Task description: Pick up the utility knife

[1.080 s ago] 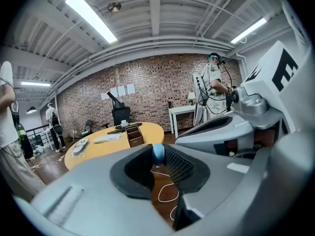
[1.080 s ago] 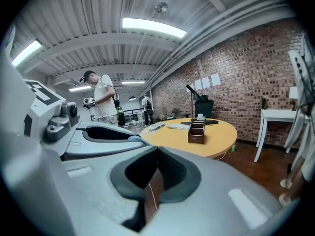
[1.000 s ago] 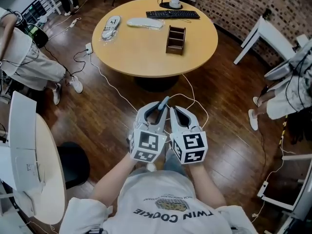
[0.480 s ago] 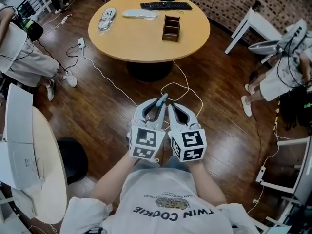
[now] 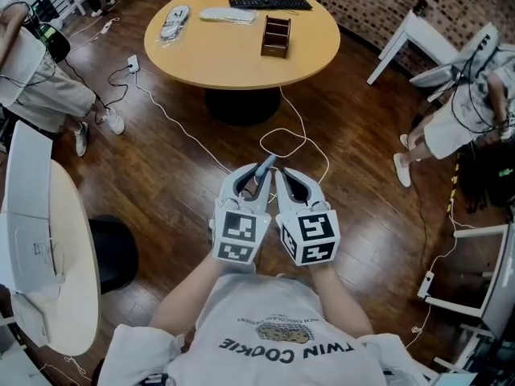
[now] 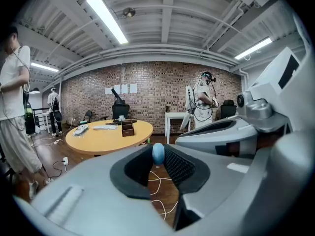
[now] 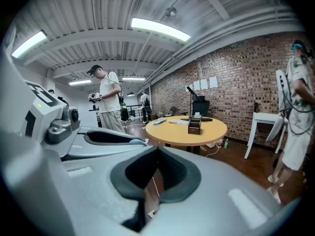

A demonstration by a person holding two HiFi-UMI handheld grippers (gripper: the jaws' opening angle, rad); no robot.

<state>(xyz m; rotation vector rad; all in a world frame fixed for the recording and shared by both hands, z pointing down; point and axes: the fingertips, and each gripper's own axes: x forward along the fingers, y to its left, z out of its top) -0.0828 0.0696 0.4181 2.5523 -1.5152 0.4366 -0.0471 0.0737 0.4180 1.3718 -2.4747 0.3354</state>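
Note:
I hold both grippers side by side in front of my chest, over the wooden floor. My left gripper [image 5: 259, 175] is shut on the utility knife [image 5: 265, 166], a slim blue-grey thing that sticks out past its tips. In the left gripper view the knife's rounded blue end [image 6: 158, 153] sits pinched between the dark pads. My right gripper [image 5: 281, 177] is just to its right, and its jaws meet at the tips with nothing between them [image 7: 157, 150].
The round wooden table [image 5: 233, 59] stands ahead with a wooden holder [image 5: 274, 36], a keyboard [image 5: 269, 3] and a cup. A white cable [image 5: 283, 141] loops across the floor. People stand at left [image 5: 40, 79] and right [image 5: 459, 111]. A pale table [image 5: 56, 256] and black stool [image 5: 114, 252] are at my left.
The round table has slid up and away in the head view, so I have backed off from it. Both grippers keep their pose, the left still shut on the knife.

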